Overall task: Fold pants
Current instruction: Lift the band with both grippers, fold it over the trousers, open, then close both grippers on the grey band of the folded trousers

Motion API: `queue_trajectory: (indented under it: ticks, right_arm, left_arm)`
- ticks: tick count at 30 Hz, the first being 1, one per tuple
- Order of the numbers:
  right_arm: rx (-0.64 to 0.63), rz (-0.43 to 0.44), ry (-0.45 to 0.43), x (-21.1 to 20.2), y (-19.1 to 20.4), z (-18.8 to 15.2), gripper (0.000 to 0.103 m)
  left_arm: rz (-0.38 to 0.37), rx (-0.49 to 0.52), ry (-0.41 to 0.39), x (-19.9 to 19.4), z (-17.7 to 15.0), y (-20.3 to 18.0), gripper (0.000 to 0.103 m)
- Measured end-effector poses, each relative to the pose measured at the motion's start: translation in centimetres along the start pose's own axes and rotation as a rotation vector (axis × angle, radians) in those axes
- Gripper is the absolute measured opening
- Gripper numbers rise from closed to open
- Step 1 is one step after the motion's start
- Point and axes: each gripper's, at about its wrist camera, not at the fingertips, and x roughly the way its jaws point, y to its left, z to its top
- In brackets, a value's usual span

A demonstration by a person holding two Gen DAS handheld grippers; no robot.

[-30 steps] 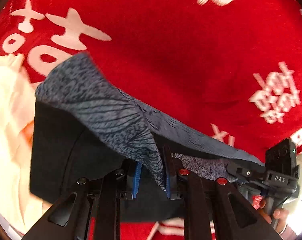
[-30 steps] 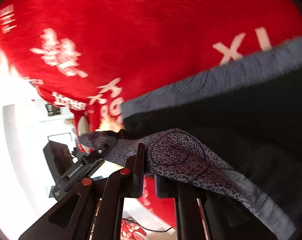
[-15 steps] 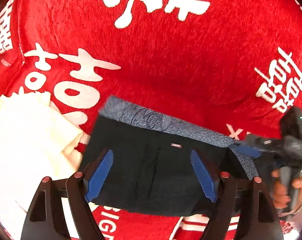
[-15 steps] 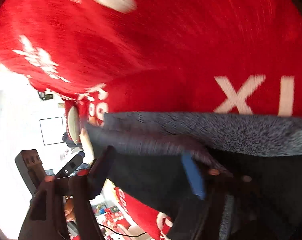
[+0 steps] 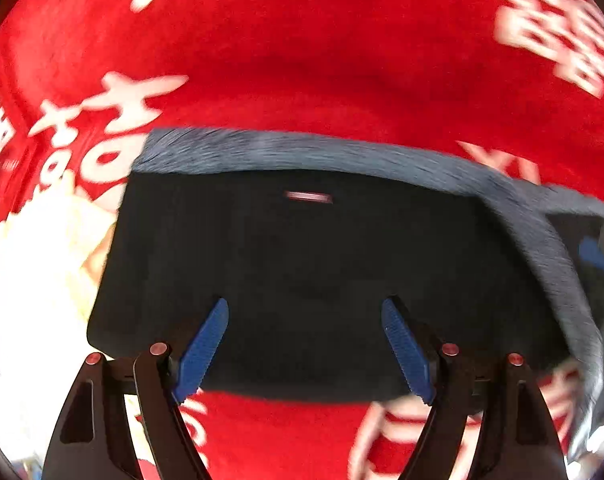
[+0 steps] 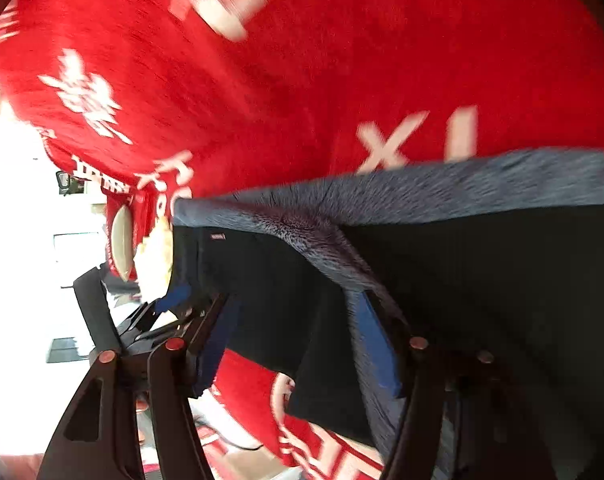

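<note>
Cloth, red with white printed characters, one piece, covers the bench across both views. Pants: one pair, lying folded on the red cloth as a dark, nearly black block with a blue-grey speckled band along its far edge and running down its right side. One small pale label sits near the top of the dark panel. Views are motion-blurred, so fabric detail is poor. One cream-coloured cloth lies just beside the pants on their left edge; what it is I cannot tell.

Tongs: two. Left tongs have just been opening and stand spread above the near edge of the pants, blue pads clear of the fabric, nothing between them. Right tongs opened, then narrowed a little; they stand spread at the speckled corner, with a fold of the fabric lying against the right pad, not pinched.
</note>
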Motion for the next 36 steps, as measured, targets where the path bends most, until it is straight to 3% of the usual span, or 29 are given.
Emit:
queue_trajectory:
  ticks: [4, 9, 11, 14, 18, 23, 29, 31, 32, 33, 34, 36]
  right_arm:
    - [-0.015, -0.160, -0.113, -5.9, -0.7, -5.4, 0.072]
    - [0.148, -0.329, -0.215, -13.7, -5.7, -15.9, 0.072]
    - [0.207, -0.378, -0.250, -15.7, -7.5, -19.3, 0.072]
    - [0.345, -0.425, -0.291, -18.3, -11.1, -26.1, 0.072]
    - [0.457, -0.481, -0.331, -19.6, -14.4, -32.1, 0.072]
    - [0.512, -0.488, -0.317, -17.9, -16.6, -34.3, 0.072]
    - [0.553, -0.386, -0.311, -17.1, -18.9, -35.5, 0.071]
    - [0.556, -0.335, -0.293, -16.9, -19.4, -35.7, 0.052]
    - [0.554, -0.334, -0.283, -16.8, -19.5, -35.5, 0.046]
    - [0.557, -0.330, -0.273, -16.8, -19.8, -35.4, 0.021]
    - [0.565, -0.310, -0.268, -17.1, -20.0, -35.2, 0.010]
    - [0.566, -0.261, -0.278, -18.4, -20.0, -34.7, 0.009]
  left_arm:
    - [-0.128, 0.128, 0.008, -2.6, -2.3, -5.4, 0.080]
    - [-0.355, 0.296, 0.045, -4.8, -6.3, -14.1, 0.080]
    - [-0.391, 0.346, 0.044, -4.9, -7.9, -16.7, 0.080]
    - [-0.416, 0.376, 0.052, -5.0, -9.7, -19.9, 0.080]
    - [-0.413, 0.396, 0.073, -4.9, -11.3, -22.5, 0.080]
    - [-0.405, 0.405, 0.079, -4.4, -12.1, -23.3, 0.080]
    - [-0.378, 0.415, 0.123, -3.2, -12.0, -25.1, 0.080]
    - [-0.370, 0.415, 0.137, -2.7, -12.1, -25.7, 0.079]
    - [-0.371, 0.413, 0.136, -2.7, -12.1, -26.0, 0.071]
    - [-0.382, 0.414, 0.142, -2.6, -12.0, -26.4, 0.038]
    - [-0.405, 0.412, 0.177, -2.4, -11.9, -26.8, 0.018]
    - [-0.422, 0.387, 0.189, -2.8, -11.4, -27.0, 0.018]
